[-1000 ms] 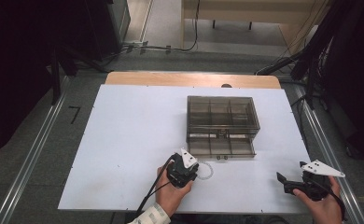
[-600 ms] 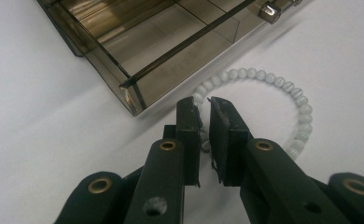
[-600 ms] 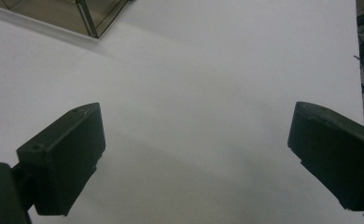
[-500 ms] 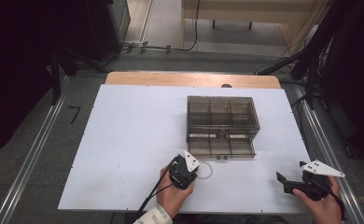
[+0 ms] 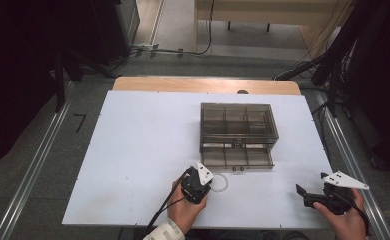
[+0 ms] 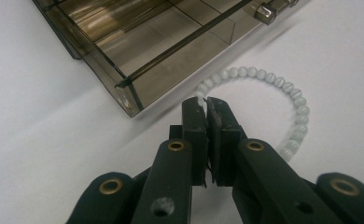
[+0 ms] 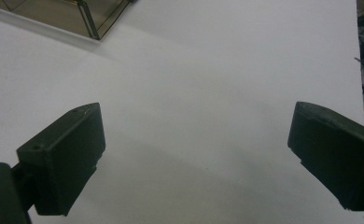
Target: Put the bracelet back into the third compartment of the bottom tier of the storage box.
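Here, starting at the left, I am holding the left hand-held gripper (image 6: 206, 105) low over the white table (image 5: 133, 150), its jaws pressed together on the near edge of a ring-shaped bracelet of pale, whitish-green beads (image 6: 283, 88). In the left gripper view one bead is sitting pinched right at the jaw tips, while the rest of the loop is lying flat on the table, curving away just beside the front corner of the smoky, transparent plastic organiser box with divided compartments (image 6: 138, 42). From the high view the same left hand-held gripper (image 5: 203, 186) is sitting just in front of the box's pulled-out lower drawer (image 5: 235, 157), and the bracelet (image 5: 220, 182) is lying beside it.

I am judging this as the pick-up step: the grip is taken but the bracelet is not yet lifted. The next move is calling for a straight lift, then a short carry forward over a drawer compartment, keeping the loop from snagging the drawer's front wall.

Further right, I am resting the right hand-held gripper (image 5: 315, 196) near the table's front edge, jaws spread wide and holding nothing, well apart from the box.
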`<state>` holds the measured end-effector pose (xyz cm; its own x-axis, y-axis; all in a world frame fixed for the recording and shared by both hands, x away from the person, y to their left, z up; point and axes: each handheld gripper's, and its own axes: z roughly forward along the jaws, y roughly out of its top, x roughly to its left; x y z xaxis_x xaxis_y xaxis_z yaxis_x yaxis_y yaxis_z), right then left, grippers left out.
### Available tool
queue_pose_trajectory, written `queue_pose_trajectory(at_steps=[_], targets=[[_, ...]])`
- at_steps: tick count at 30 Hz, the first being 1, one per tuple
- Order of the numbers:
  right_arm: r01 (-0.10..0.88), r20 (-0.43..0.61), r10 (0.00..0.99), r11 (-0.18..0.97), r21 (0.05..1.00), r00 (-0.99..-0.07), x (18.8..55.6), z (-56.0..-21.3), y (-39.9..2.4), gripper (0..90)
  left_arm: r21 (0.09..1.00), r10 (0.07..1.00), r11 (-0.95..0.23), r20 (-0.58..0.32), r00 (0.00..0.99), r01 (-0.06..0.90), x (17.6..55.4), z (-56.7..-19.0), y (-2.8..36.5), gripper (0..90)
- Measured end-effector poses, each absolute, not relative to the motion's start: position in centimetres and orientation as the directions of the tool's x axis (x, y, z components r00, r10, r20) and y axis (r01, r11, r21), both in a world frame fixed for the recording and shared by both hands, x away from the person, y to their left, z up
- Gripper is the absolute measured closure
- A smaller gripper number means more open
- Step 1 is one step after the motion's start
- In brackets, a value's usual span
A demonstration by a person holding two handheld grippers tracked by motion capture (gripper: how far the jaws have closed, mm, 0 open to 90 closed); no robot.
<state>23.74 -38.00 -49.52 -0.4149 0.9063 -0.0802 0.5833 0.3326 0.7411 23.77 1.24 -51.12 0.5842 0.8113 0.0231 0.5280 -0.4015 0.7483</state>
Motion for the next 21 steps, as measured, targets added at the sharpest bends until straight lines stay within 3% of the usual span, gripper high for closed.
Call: queue_pose_trajectory(at_steps=[21], targets=[[0.582, -0.081, 0.908, 0.331, 0.743, -0.412, 23.8, -49.5, -38.2, 2.5, 0.750, 0.789, -0.382, -0.041, 0.613, 0.541, 24.1, -48.9, 0.9, 87.7]])
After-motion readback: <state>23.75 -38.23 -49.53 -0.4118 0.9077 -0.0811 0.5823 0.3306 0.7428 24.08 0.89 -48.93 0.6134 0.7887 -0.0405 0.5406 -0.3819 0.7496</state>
